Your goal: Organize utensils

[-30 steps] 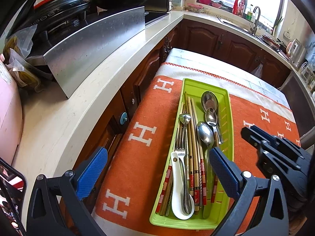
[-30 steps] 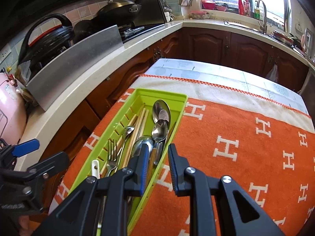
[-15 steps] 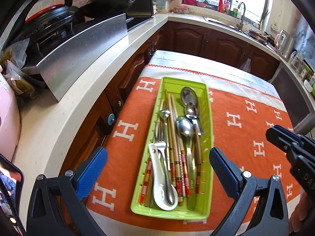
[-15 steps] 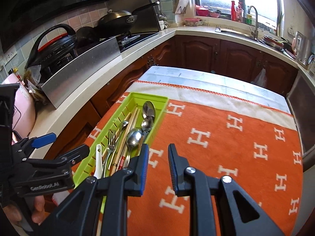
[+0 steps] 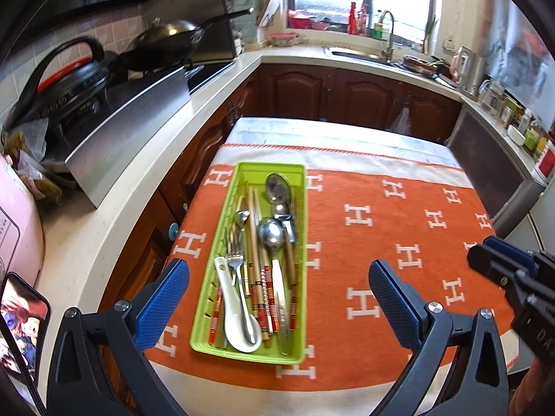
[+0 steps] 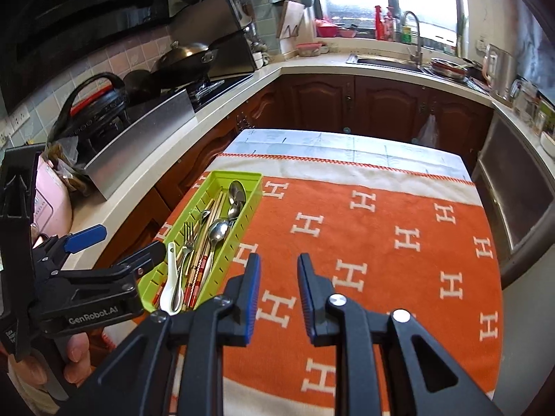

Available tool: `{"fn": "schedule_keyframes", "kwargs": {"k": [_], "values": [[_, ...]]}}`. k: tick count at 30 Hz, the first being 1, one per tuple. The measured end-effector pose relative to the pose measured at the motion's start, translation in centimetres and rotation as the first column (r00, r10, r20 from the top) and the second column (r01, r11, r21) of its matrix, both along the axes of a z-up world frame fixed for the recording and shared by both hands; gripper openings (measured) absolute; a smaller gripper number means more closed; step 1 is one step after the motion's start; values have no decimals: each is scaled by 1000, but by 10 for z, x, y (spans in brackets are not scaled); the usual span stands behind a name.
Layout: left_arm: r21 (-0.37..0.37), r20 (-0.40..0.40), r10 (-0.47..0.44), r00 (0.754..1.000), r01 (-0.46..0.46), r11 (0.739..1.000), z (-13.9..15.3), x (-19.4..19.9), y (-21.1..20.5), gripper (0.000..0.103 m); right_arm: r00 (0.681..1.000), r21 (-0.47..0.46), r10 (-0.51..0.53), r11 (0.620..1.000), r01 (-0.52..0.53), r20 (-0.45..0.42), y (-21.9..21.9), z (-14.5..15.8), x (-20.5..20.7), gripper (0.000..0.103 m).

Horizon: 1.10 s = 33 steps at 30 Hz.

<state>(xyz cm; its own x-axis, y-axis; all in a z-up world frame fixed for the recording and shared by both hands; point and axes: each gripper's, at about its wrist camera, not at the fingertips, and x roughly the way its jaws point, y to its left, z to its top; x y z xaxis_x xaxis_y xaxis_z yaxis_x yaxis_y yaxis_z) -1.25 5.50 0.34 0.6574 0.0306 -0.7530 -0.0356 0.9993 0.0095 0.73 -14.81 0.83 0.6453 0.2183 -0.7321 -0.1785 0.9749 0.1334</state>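
Left gripper [image 5: 277, 298] wide open, empty, above green tray [image 5: 222, 239] of cutlery. Right gripper [image 6: 277, 291] opening, nothing between fingers, over orange cloth [image 6: 381, 242].

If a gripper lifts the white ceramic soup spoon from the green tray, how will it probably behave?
The white ceramic soup spoon looks glazed and glossy, so it is probably slippery between pads. It seems thick, so likely stiff, rather heavy, and perhaps breakable if dropped. A fork lies over it in the green plastic tray, so lifting may disturb neighbours.
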Motion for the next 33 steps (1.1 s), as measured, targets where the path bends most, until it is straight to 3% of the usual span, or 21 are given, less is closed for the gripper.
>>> {"fn": "schedule_keyframes", "kwargs": {"k": [13,33], "values": [[34,44,-52,998,50,998,10,-24,-46,102,996,11,-56,998,56,71,-25,11,-34,33],[33,30,-62,998,61,998,6,-25,-58,102,997,33,-61,998,59,49,-38,1,-36,33]]}}
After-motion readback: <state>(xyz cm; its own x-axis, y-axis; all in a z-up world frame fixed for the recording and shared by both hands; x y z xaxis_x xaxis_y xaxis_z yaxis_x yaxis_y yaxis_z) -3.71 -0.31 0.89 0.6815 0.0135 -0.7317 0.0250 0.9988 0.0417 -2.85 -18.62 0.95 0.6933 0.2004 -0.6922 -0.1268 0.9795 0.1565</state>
